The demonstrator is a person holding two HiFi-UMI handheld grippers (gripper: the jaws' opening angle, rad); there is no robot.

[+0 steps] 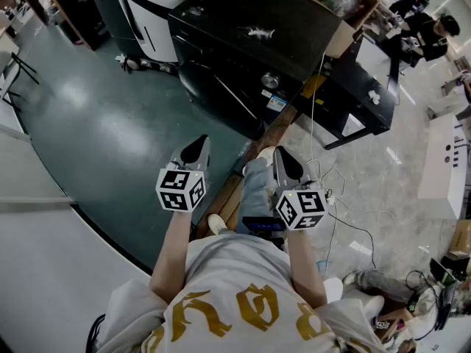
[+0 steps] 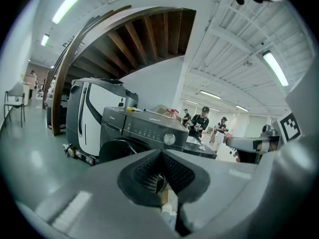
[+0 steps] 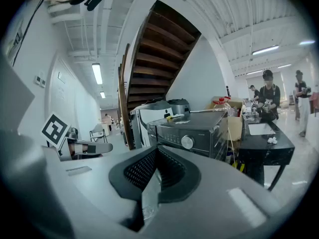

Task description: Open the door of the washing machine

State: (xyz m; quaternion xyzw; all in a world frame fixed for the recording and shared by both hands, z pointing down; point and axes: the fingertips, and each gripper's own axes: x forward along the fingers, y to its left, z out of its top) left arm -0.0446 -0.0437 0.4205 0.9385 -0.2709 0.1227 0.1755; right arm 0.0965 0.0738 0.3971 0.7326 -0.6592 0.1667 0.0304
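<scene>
The black washing machine (image 1: 243, 39) stands ahead of me; its front (image 1: 217, 94) faces me and the round door (image 2: 113, 151) looks closed. A silver knob (image 2: 170, 139) sits on its control panel, and the same knob (image 3: 187, 142) shows in the right gripper view. My left gripper (image 1: 196, 148) and right gripper (image 1: 285, 160) are held side by side at waist height, well short of the machine. Both are shut with nothing between the jaws, as the left gripper (image 2: 162, 154) and right gripper (image 3: 157, 151) each show in their own views.
A white appliance (image 1: 147, 9) stands left of the washer and a cardboard box (image 1: 344, 28) to its right. A black table (image 1: 360, 87) stands farther right, with cables (image 1: 324, 175) on the floor before it. A wooden staircase (image 3: 159, 49) rises behind. People (image 1: 427, 28) stand at the back right.
</scene>
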